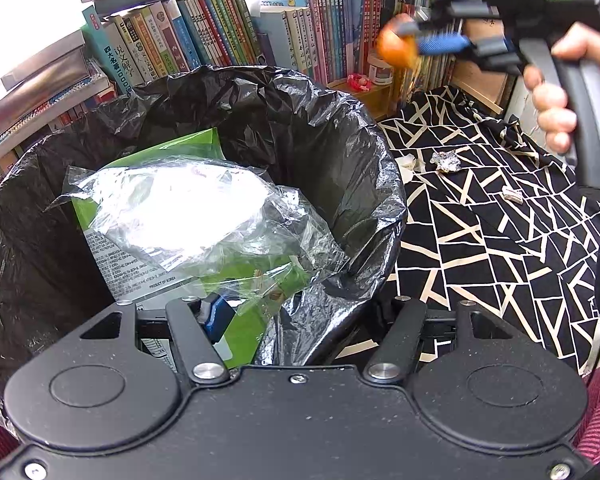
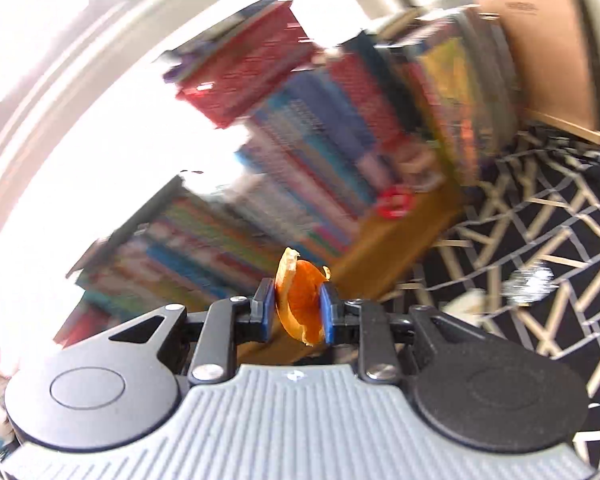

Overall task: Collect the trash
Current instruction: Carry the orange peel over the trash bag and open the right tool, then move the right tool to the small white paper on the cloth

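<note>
A bin with a black liner [image 1: 340,128] fills the left wrist view and holds a green box [image 1: 188,144] and a clear plastic bag [image 1: 188,208]. My left gripper [image 1: 300,320] is spread wide at the bin's near rim. Its blue left pad [image 1: 216,316] is inside the bin, and the other finger is hidden behind the liner. My right gripper [image 2: 298,308] [image 1: 410,38] is shut on a piece of orange peel [image 2: 304,300] [image 1: 396,46], held high, beyond the bin's far right rim. A person's hand [image 1: 556,100] holds its handle.
A crumpled foil ball [image 1: 444,160] [image 2: 530,280], a white tissue [image 1: 410,162] [image 2: 466,300] and a small scrap [image 1: 512,195] lie on the black, cream-lined cloth [image 1: 500,260]. Rows of books [image 1: 220,32] stand behind the bin. The right wrist view is motion-blurred.
</note>
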The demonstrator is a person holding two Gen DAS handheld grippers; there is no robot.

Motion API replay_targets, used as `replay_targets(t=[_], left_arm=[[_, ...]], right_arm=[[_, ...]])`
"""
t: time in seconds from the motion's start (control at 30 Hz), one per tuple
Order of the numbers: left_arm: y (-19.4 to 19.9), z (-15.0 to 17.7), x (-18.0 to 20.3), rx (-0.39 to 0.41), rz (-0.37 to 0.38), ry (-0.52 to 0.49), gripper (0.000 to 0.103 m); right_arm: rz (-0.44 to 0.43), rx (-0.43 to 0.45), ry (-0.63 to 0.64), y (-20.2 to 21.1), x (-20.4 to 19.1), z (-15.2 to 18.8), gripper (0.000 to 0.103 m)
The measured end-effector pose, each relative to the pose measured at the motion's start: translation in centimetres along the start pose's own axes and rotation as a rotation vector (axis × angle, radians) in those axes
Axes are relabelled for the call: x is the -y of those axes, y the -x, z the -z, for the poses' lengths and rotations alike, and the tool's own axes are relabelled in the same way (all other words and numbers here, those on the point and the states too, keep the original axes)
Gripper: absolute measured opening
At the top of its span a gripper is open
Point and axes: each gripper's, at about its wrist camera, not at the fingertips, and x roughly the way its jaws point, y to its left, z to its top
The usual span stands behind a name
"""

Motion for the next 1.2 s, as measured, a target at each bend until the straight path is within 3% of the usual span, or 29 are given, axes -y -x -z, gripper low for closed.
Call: replay_targets(t=[0.23, 0.37, 0.57, 0.67, 0.73, 0.83, 1.2], left_arm=[[0.0, 0.0, 0.0, 0.003, 0.002, -0.002, 0.061], [0.0, 0.1, 0.0, 0.003, 0.004, -0.003, 0.061], [0.0, 0.0, 0.0, 0.003, 0.004, -0.003, 0.061], [0.0, 0.0, 0.0, 0.003, 0.004, -0.003, 0.061], [0.0, 0.0, 0.0, 0.003, 0.004, -0.004, 0.061], [0.0, 0.0, 0.0, 0.004, 0.004, -0.003, 0.061], [0.1, 0.0, 0.0, 0.005, 0.003, -0.003, 0.061]], right_arm=[[-0.271, -0.095, 0.099, 0.1, -5.9, 1.9, 0.028], [-0.356, -0.143, 0.153, 0.3, -8.1, 3.1, 0.029], [-0.407, -0.227, 0.222, -0.3, -9.6, 4.9, 0.034], [-0.417, -0.251, 0.247, -0.4, -10.0, 5.6, 0.046], [-0.415, -0.252, 0.254, -0.4, -9.9, 5.7, 0.064], [-0.415, -0.246, 0.244, -0.4, -9.7, 5.4, 0.07], [-0.353, -0.239, 0.235, -0.7, -9.4, 5.2, 0.077]])
